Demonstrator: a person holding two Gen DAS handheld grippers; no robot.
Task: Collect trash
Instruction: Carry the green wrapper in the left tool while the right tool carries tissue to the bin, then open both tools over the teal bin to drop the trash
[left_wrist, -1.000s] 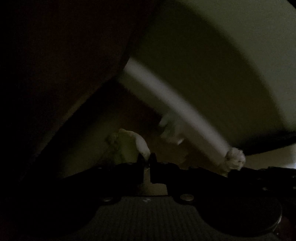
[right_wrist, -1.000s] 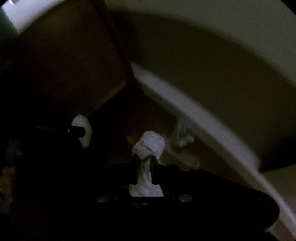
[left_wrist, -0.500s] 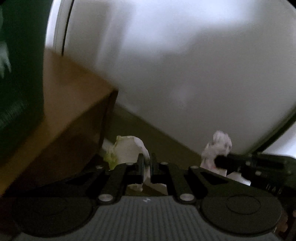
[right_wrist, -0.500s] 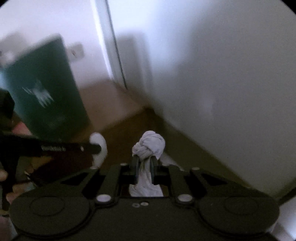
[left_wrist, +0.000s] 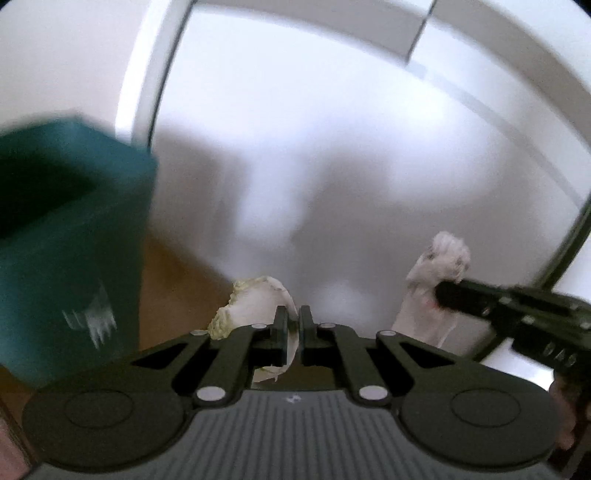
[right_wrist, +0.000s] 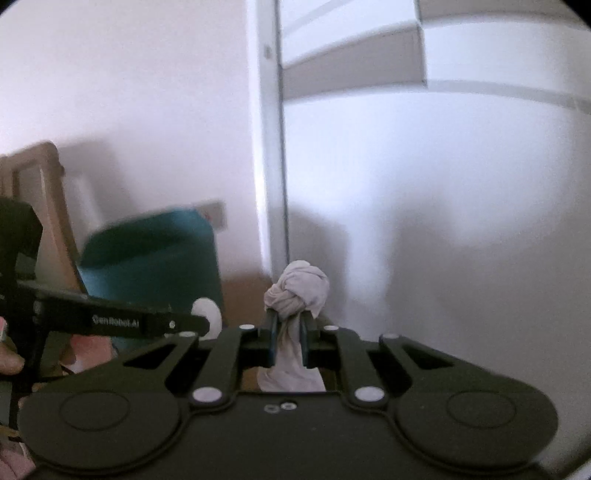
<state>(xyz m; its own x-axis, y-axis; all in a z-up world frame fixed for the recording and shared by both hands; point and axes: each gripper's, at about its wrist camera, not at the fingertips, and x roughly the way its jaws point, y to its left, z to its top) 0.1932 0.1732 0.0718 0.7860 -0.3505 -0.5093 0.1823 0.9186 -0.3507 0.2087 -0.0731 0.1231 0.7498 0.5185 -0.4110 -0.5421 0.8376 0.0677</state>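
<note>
1. Between my two grippers and the teal bin (left_wrist: 70, 254), both pieces of trash are in the air, clear of any surface.
2. My left gripper (left_wrist: 291, 325) is clamped on the torn paper scrap (left_wrist: 255, 302), a thin white piece with a yellowish ragged edge. The jaws are nearly together, with only the sheet between them.
3. My right gripper (right_wrist: 288, 332) is clamped on the knotted tissue wad (right_wrist: 299, 284). The knot stands above the fingertips and the tail hangs below them.
4. In the left view the bin sits at the left, its opening dark and blurred. In the right view it stands low at the left, before a white wall (right_wrist: 129, 92).
5. Risk, left side: the scrap is held by one edge only. I judge that a fast swing may tear it or pull it out of the pads, so that it falls beside the bin.
6. Risk, right side: the wad is held below its knot. I judge that a loose grip may let it slide upward and out.
7. Risk, both sides: the grippers are near each other, so crossing paths over the bin may cause a collision.
8. Pose: both grippers point forward and somewhat downward toward the white cabinet front (left_wrist: 351, 147), side by side, the left one nearer the bin.
</note>
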